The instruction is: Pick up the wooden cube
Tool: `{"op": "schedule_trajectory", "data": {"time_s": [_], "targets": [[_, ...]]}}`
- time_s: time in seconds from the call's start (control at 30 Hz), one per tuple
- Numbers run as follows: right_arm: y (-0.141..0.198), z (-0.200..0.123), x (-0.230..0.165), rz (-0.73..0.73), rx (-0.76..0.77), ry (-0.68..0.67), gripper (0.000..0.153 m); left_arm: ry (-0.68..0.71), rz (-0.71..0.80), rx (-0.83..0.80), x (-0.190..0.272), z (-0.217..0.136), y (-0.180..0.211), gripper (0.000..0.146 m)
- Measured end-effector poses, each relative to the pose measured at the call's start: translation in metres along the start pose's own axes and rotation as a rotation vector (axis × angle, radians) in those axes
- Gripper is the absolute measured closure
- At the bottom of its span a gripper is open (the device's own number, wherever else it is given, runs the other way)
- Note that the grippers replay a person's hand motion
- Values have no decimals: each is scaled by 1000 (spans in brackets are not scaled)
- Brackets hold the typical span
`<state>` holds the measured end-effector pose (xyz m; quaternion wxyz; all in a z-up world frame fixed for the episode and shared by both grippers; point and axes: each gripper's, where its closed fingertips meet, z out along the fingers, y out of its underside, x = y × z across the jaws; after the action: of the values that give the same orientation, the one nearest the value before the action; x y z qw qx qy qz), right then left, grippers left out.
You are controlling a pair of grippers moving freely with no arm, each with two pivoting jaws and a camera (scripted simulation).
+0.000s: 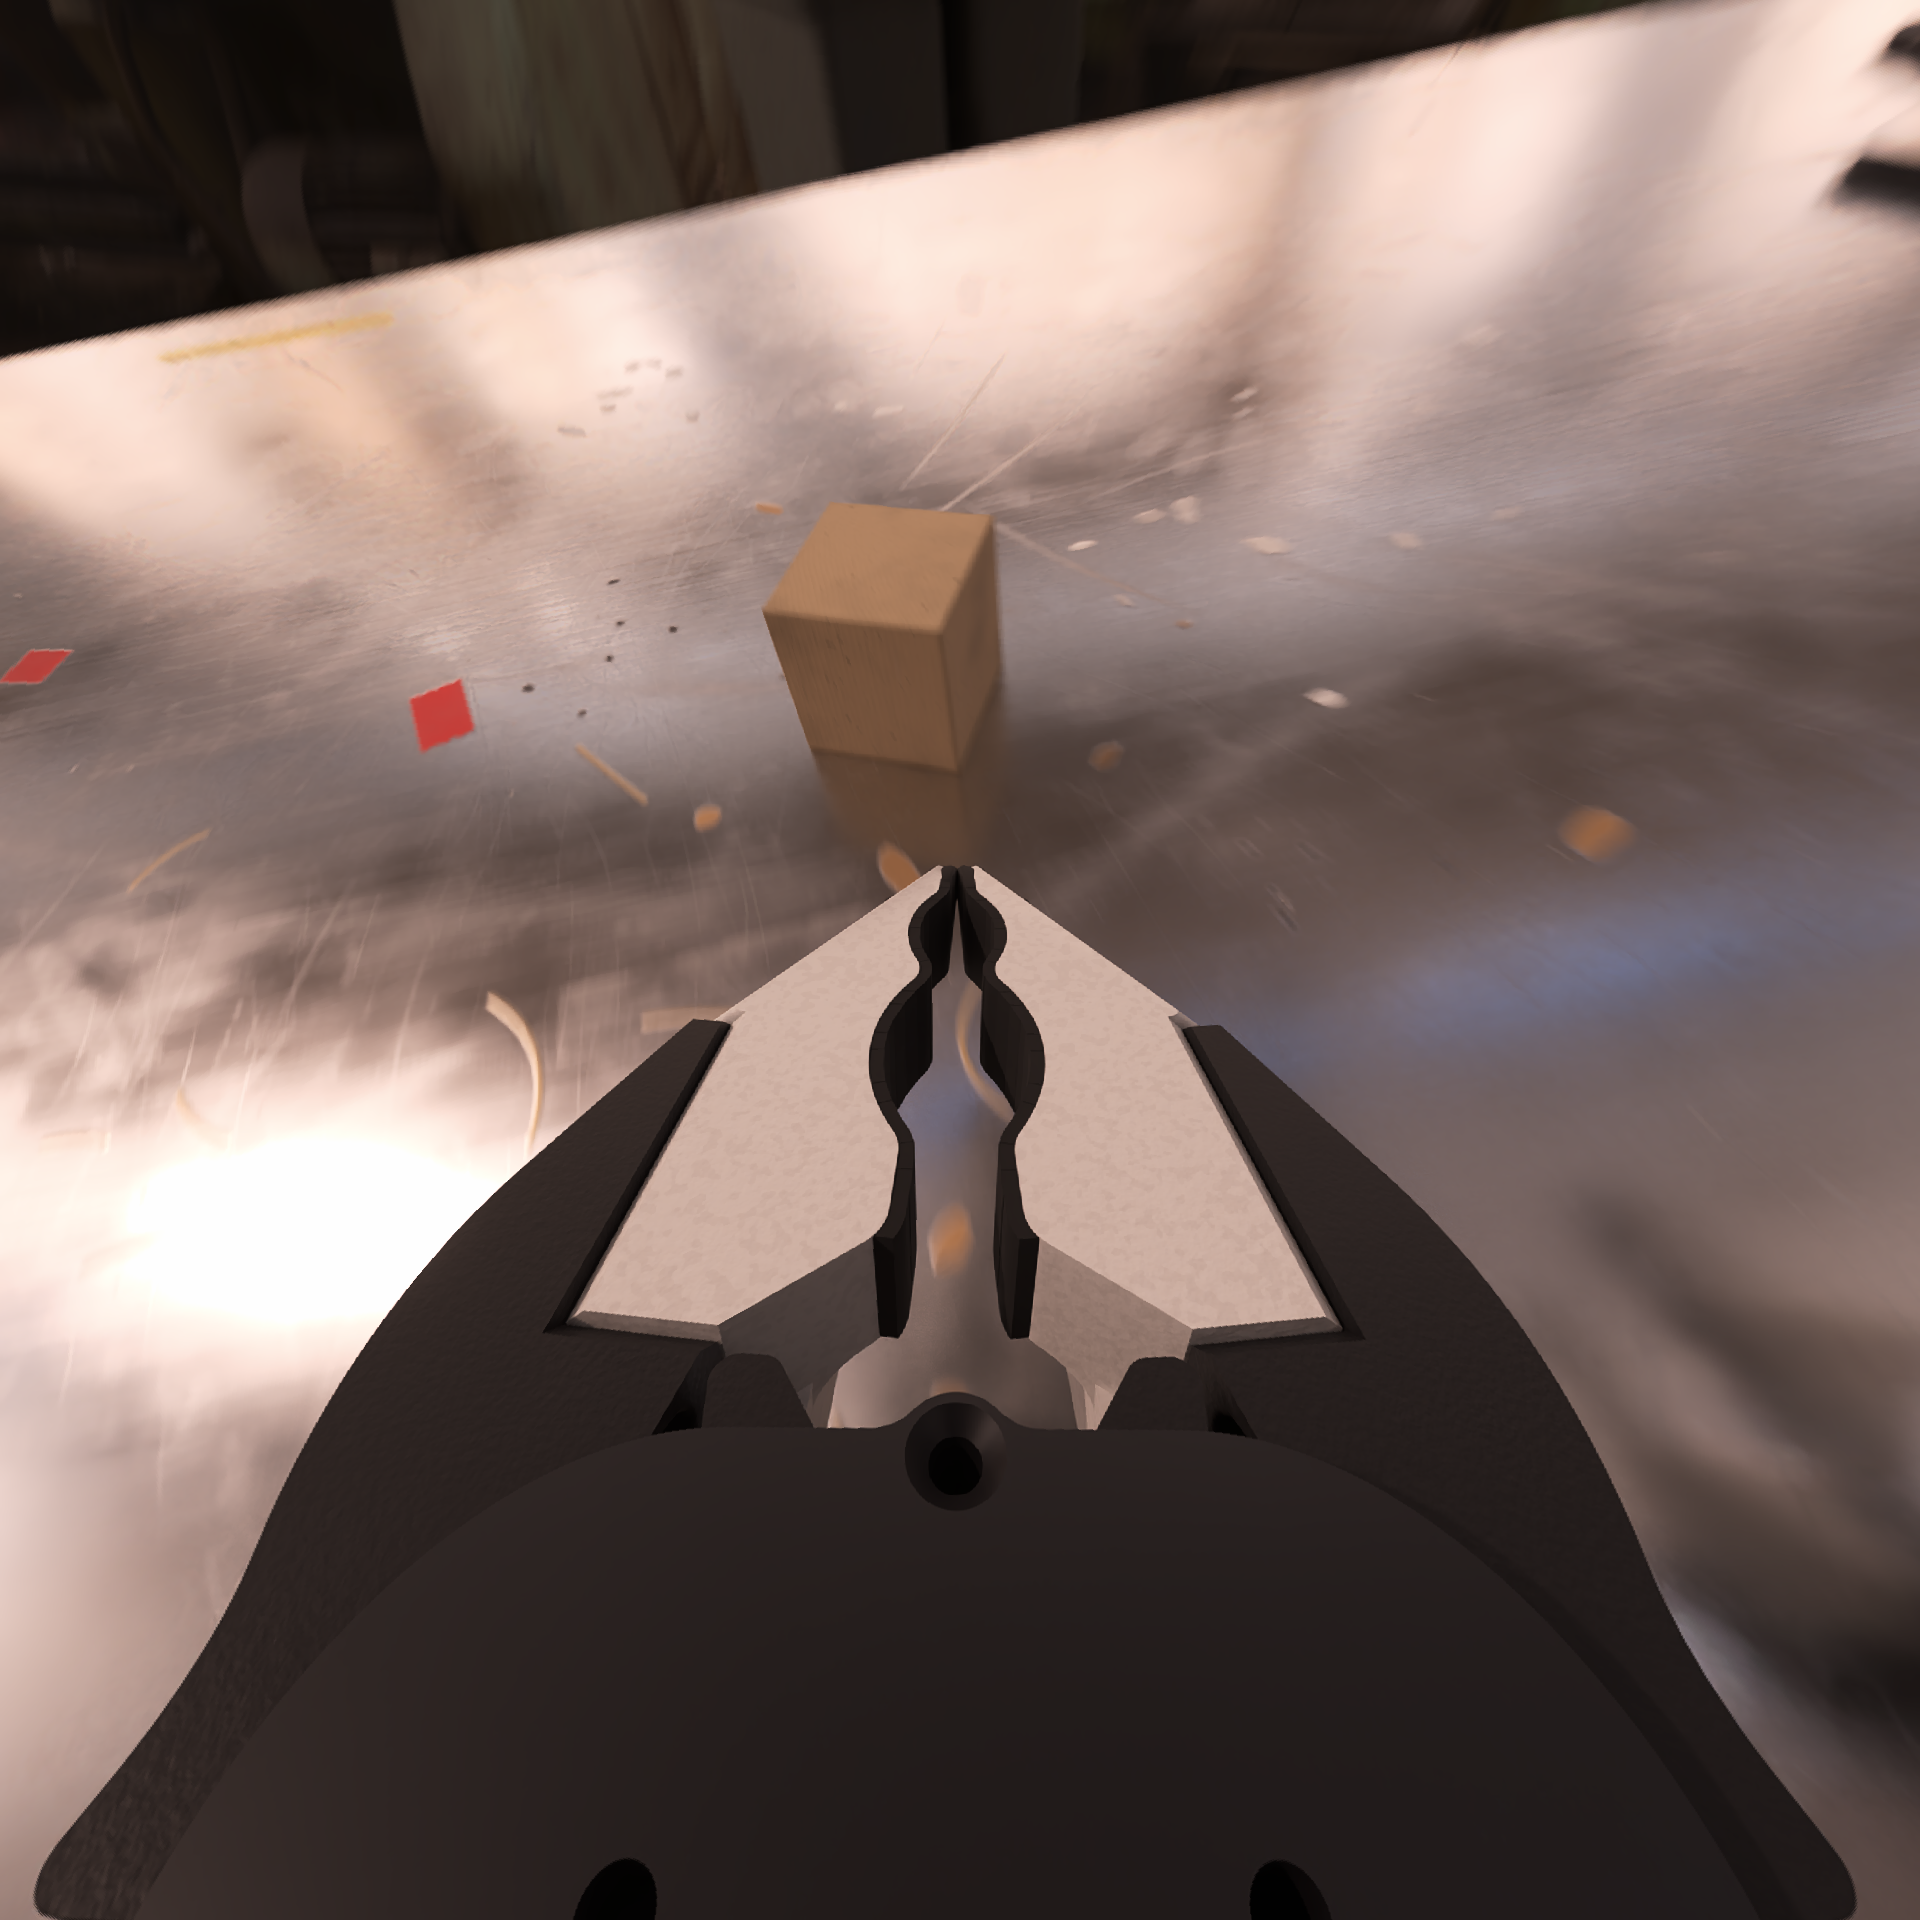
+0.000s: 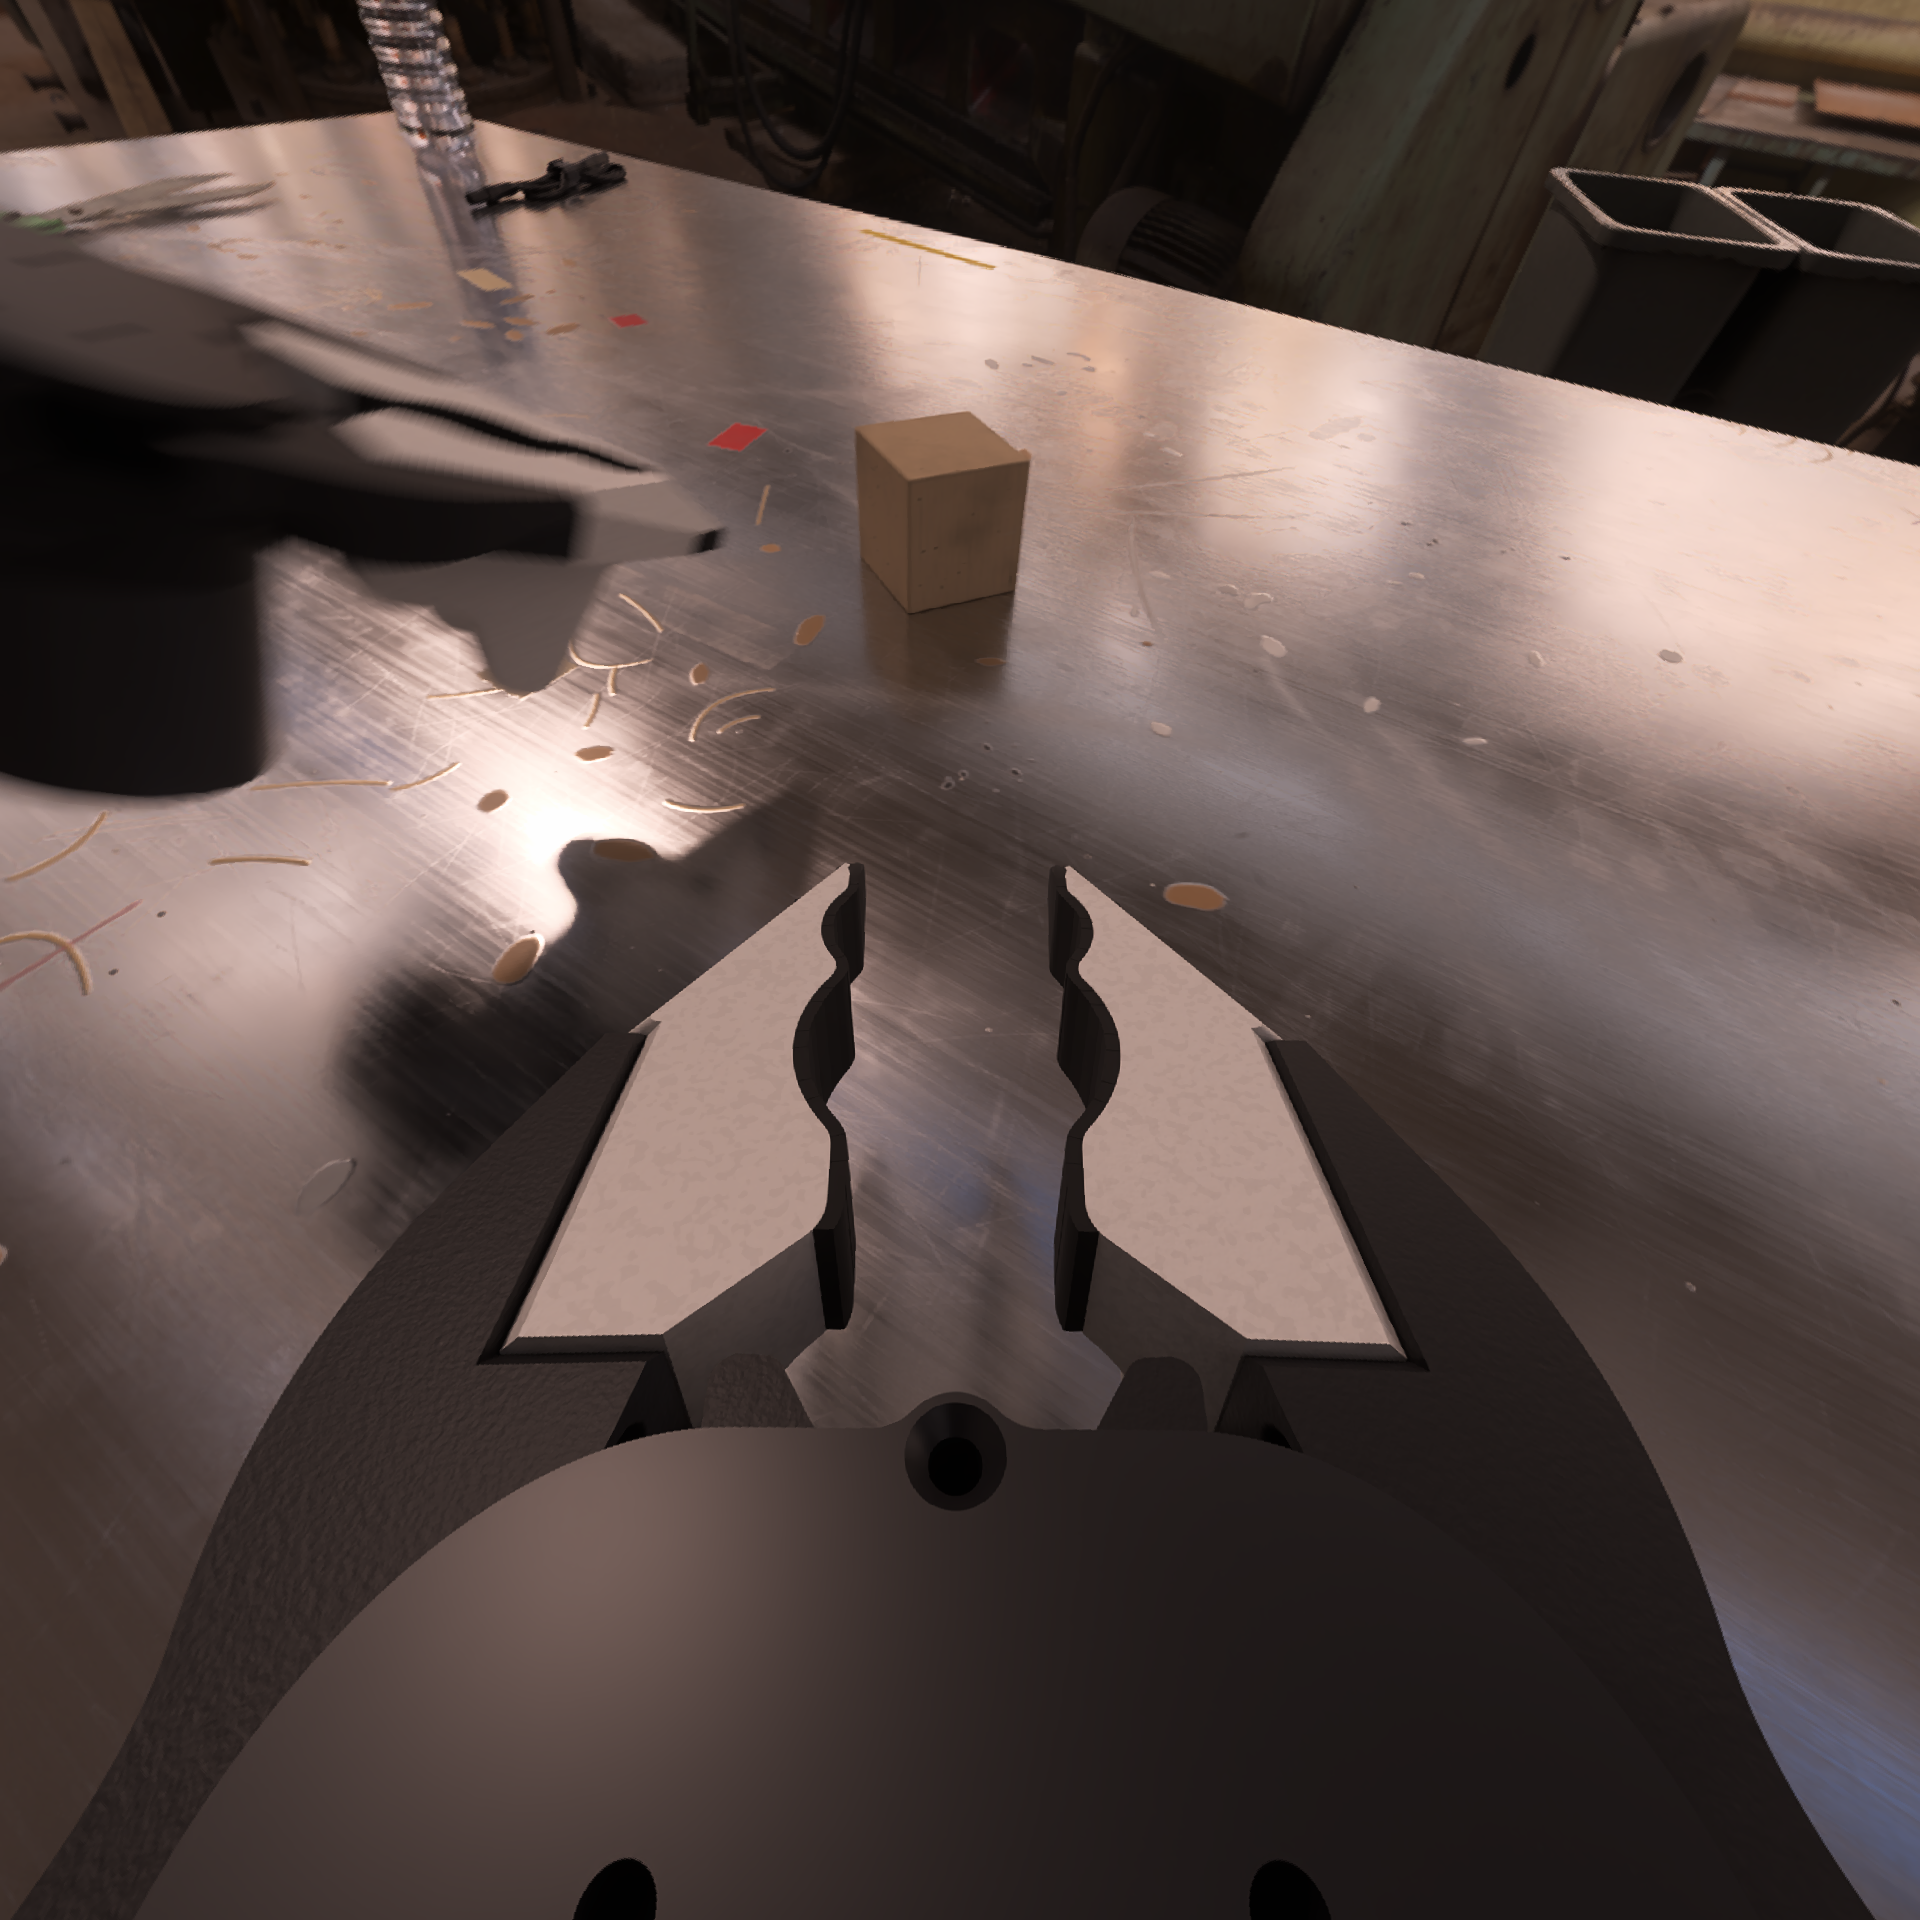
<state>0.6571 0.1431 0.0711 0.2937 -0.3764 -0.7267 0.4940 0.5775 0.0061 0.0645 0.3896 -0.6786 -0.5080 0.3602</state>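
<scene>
Looking down both wrist cams right now. The cube [image 1: 888,634] sits upright on the metal table [image 1: 1455,520], out in the open, nothing touching it. In the right cam the same cube [image 2: 940,509] is ahead and a little left of centre.

My left gripper [image 1: 958,871] is clenched, tips pressed together with nothing between them. It points straight at the cube but stops short of it, with a strip of bare table in between. From the right cam I can see that left gripper [image 2: 707,538] coming in blurry from the left side, its tip near the cube's left face but apart from it.

My right gripper [image 2: 956,878] is released, fingers [image 2: 727,1091] spread with plain table showing in the gap. It's well back from the cube.

The table is a mess of wood shavings and chips [image 2: 623,717], plus a couple of little red squares [image 1: 442,714]. On the far left corner in the right cam there's a clear plastic bottle [image 2: 426,83], a black tangle of cord [image 2: 551,179] and what looks like scissors [image 2: 135,203].

Containers: two dark open bins [image 2: 1662,223] stand side by side past the table's far right edge. I can't see what's in them from this angle.
</scene>
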Motion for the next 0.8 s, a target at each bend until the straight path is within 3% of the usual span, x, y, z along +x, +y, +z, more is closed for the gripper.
{"op": "schedule_trajectory", "data": {"time_s": [0.07, 0.13, 0.27, 0.4, 0.5, 0.6, 0.67, 0.8], "targets": [[0, -3, 7, 26, 3, 2, 118, -53, 23, -108, -11, 48, -16, 146], [-3, -7, 11, 58, 12, -7, 119, -43, 2, -144, -16, 57, -25, 146], [-1, -12, 13, 64, 15, -26, 121, 12, -11, -35, -29, -1, -25, 146], [7, -13, 5, 50, -3, -31, 121, 35, -31, 1, -47, -51, 6, 139], [5, -12, -4, 56, 5, -48, 121, 52, -58, 23, -55, -73, 30, 133], [4, -9, -12, 22, 11, -49, 121, 9, -57, 145, -67, -93, 44, 127], [4, -7, -14, -3, 9, -42, 120, -34, -38, 218, -73, -103, 47, 127], [5, -5, -15, -2, -2, -23, 118, 18, -71, 227, -68, -108, 41, 119]]}}
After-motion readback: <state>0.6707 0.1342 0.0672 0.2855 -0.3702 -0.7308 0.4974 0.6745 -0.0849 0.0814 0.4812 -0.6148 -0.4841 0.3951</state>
